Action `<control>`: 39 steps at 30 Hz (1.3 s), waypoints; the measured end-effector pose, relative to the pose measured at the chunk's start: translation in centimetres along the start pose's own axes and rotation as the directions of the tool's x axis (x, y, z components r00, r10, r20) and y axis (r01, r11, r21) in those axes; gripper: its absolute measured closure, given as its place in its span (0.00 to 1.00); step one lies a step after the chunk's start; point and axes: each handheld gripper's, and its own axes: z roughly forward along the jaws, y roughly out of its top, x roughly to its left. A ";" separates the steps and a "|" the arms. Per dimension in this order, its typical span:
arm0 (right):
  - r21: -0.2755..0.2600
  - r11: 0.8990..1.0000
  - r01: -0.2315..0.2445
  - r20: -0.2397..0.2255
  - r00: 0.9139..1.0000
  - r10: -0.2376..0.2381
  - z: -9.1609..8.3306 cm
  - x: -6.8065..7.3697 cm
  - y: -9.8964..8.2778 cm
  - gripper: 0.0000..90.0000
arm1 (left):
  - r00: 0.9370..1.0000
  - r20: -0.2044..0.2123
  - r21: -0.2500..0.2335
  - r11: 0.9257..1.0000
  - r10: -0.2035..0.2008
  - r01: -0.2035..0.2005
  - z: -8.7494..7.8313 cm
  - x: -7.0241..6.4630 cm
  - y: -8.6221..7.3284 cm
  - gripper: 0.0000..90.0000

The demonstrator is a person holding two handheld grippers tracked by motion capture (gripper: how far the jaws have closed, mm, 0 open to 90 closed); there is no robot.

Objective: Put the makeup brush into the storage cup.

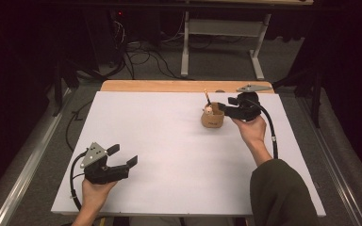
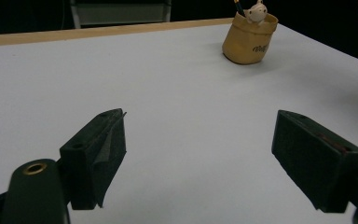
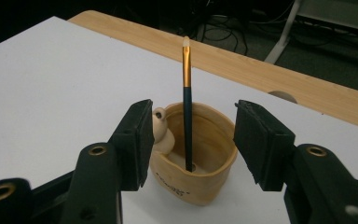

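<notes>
Where pot (image 3: 196,154) stands — brush (image 3: 186,107) upright inside

Hidden and cut-off parts

Lower end of the brush (image 3: 187,107) sunk inside the cup (image 3: 205,179), base out of sight; small figure (image 3: 161,135) half behind a black jaw; cup lettering too small to read; brush top cropped in the left gripper view.

Lab or recording studio, dim. Bench (image 1: 169,141) with a white top and wooden far edge sits in a dark, curtained space; beyond the bench, tangled cables (image 1: 141,56) on grey carpet and a white metal frame stand (image 1: 221,42); left of the bench, a floor rail (image 1: 33,155)
</notes>
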 end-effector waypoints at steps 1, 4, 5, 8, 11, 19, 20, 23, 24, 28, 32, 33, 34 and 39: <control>-0.005 1.000 0.000 -0.001 1.000 0.000 -0.1 -0.1 -0.1 0.54 | 1.000 0.000 0.001 1.000 0.001 -0.001 0.0 0.0 0.0 0.20; -0.009 1.000 -0.007 0.000 1.000 0.007 -0.4 -0.2 -0.3 0.54 | 1.000 0.002 0.001 1.000 -0.003 0.003 -0.1 0.0 0.0 0.20; -0.014 1.000 -0.012 0.000 1.000 0.012 -0.6 -0.1 -0.3 0.54 | 1.000 0.002 0.003 1.000 -0.003 0.003 -0.1 0.0 0.0 0.20; -0.028 1.000 -0.002 -0.007 1.000 0.001 -1.0 0.1 -0.4 0.54 | 1.000 0.001 0.002 1.000 -0.004 0.004 -0.1 0.0 0.0 0.20; -0.035 0.999 0.007 -0.015 1.000 -0.007 -1.4 0.3 -0.5 0.54 | 1.000 0.001 0.005 1.000 0.000 0.000 0.0 0.0 0.0 0.20; -0.045 0.999 -0.001 -0.029 1.000 -0.001 -2.3 0.4 -0.6 0.54 | 1.000 -0.005 0.003 1.000 -0.006 0.006 0.0 0.0 0.0 0.20; -0.048 0.999 0.003 -0.030 1.000 -0.004 -2.4 0.3 -0.6 0.53 | 1.000 -0.005 0.003 1.000 -0.007 0.007 0.0 0.0 0.0 0.20; -0.051 0.999 0.000 -0.031 1.000 -0.001 -2.7 0.3 -0.6 0.53 | 1.000 -0.003 0.005 1.000 -0.003 0.003 0.0 0.0 0.0 0.20; -0.060 0.998 -0.002 -0.031 1.000 0.000 -2.8 0.3 -0.7 0.53 | 1.000 -0.002 0.005 1.000 -0.003 0.003 0.0 0.0 0.0 0.20; -0.061 0.998 0.000 -0.032 0.999 -0.002 -3.1 0.2 -1.0 0.53 | 1.000 -0.004 0.004 1.000 -0.002 0.002 0.0 0.0 0.0 0.20; -0.067 0.998 -0.011 -0.037 0.999 0.008 -3.6 0.1 -1.1 0.53 | 1.000 -0.003 0.004 1.000 -0.005 0.005 0.0 0.0 0.0 0.20; -0.068 0.998 -0.011 -0.036 0.999 0.008 -3.7 0.1 -1.1 0.53 | 1.000 -0.002 0.005 1.000 -0.003 0.003 0.0 0.0 0.0 0.20; -0.073 0.997 -0.009 -0.038 0.999 0.006 -3.8 0.0 -1.1 0.53 | 1.000 -0.001 0.005 1.000 -0.001 0.001 0.0 0.0 0.0 0.20; -0.083 0.996 -0.022 -0.043 0.999 0.019 -4.5 -0.1 -1.4 0.53 | 1.000 -0.002 0.004 1.000 -0.002 0.002 0.0 -0.1 -0.1 0.20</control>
